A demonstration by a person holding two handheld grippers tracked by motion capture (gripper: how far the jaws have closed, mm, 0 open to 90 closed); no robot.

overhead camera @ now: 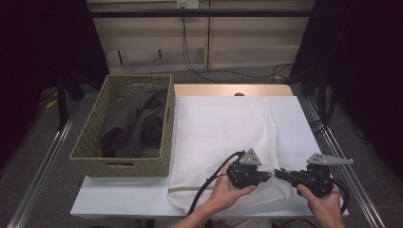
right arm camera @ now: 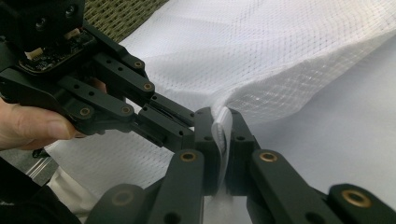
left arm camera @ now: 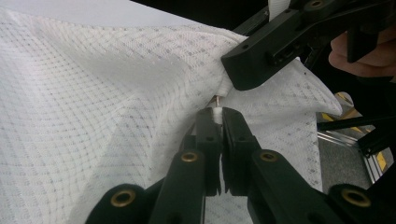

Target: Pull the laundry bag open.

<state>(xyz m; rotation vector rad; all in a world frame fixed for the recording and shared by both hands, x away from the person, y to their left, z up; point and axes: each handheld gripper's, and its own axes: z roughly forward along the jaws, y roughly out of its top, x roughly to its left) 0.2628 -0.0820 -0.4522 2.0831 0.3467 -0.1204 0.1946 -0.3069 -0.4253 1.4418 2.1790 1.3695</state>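
A white mesh laundry bag (overhead camera: 223, 128) lies flat on the white table (overhead camera: 119, 199). Both grippers meet at its near right edge. My left gripper (overhead camera: 269, 175) is shut on a small white tab of the bag with a bit of metal showing, perhaps the zipper pull (left arm camera: 216, 106). In its own view the left gripper (left arm camera: 215, 114) pulls the mesh (left arm camera: 93, 93) up into a ridge. My right gripper (overhead camera: 278, 173) is shut on a fold of the bag's white edge (right arm camera: 223, 126), and its own view shows the right gripper (right arm camera: 220, 116) tip to tip with the left gripper's fingers (right arm camera: 163, 109).
A wicker basket (overhead camera: 119, 166) holding dark clothes (overhead camera: 133, 123) stands at the left, against the bag's left side. A wooden surface (overhead camera: 233, 90) lies beyond the table's far edge. Metal rails run along the floor on both sides.
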